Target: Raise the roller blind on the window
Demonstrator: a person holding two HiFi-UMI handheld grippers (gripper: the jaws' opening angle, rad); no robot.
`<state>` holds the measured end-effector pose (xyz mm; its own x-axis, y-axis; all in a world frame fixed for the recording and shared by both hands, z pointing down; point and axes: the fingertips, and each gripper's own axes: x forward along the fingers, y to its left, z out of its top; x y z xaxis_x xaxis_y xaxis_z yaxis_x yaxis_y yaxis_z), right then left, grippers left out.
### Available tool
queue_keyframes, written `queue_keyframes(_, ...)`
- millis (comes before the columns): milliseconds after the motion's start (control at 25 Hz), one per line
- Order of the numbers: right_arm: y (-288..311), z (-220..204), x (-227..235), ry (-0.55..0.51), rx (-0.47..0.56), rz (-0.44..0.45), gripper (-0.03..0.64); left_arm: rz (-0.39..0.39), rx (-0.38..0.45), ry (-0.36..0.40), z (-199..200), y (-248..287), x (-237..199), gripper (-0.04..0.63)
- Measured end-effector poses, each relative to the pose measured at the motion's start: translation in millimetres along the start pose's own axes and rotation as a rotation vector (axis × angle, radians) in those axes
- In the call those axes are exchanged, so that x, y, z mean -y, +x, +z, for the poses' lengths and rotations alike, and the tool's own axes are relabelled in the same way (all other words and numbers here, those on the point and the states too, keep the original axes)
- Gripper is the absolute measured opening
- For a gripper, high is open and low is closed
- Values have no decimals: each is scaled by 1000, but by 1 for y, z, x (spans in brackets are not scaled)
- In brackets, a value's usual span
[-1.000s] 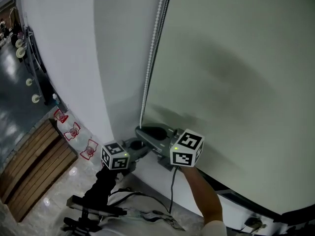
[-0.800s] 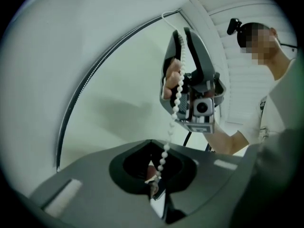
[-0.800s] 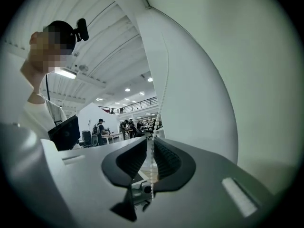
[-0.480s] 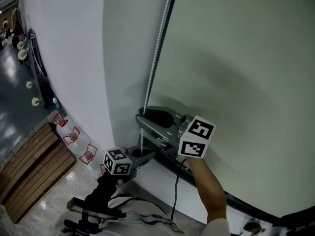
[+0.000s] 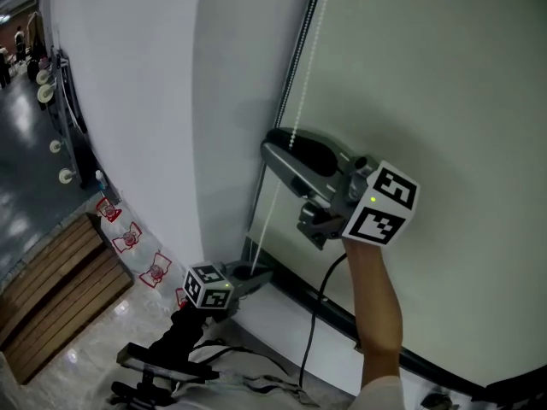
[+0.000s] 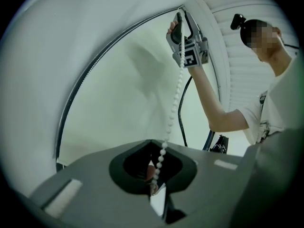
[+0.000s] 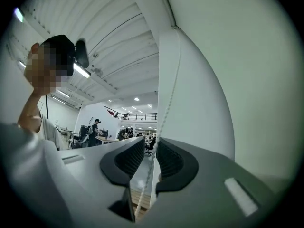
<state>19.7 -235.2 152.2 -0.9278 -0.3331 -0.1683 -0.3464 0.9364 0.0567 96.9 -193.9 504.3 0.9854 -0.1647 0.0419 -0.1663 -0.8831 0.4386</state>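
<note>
The pale green roller blind (image 5: 427, 84) fills the right of the head view. Its white bead chain (image 5: 295, 118) hangs along the dark window frame (image 5: 289, 84). My left gripper (image 5: 254, 272) is low at the frame's foot, shut on the chain (image 6: 176, 94), which rises from its jaws (image 6: 154, 177) towards the right gripper (image 6: 183, 37). My right gripper (image 5: 275, 143) is higher up the chain. Its jaws have just been opening, and the chain (image 7: 168, 103) runs loosely between them (image 7: 150, 147), touching neither pad.
A white wall (image 5: 128, 101) stands left of the frame. Below it are wooden slats (image 5: 51, 289) and a black stand with cables (image 5: 162, 357). A black cable (image 5: 318, 314) hangs from the right gripper. People and desks show far off in the right gripper view.
My right gripper has let go of the chain and climbed well up along it with jaws open. The left gripper has stayed low, still shut on the chain.
</note>
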Motion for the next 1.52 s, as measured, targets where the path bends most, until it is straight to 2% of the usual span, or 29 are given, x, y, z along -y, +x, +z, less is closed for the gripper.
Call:
queue_keyframes(240,10,44,11,-39,44,2,83,-4,-5,-11,-6,1,0,-2)
queue_keyframes(560,13,82,30,-17,121,-7,86,-33,-57,16,-18,5,8,-2)
queue_keyframes(800,8,92,29,-19,157,-19,82,-30,-70,16,-26,5,7,-2)
queue_keyframes(920,5,94,33,-15,163,-40,12,-27,-72,14,-29,5,6,-2)
queue_keyframes(1160,-1,90,33,78,201,-33,14,-31,-71,3,-32,1,4,-2)
queue_keyframes(1400,-3,93,31,80,219,-35,12,-29,-69,-5,-28,1,3,-2)
queue_keyframes(1520,0,93,28,68,197,-37,12,-32,-64,-7,-18,5,6,-2)
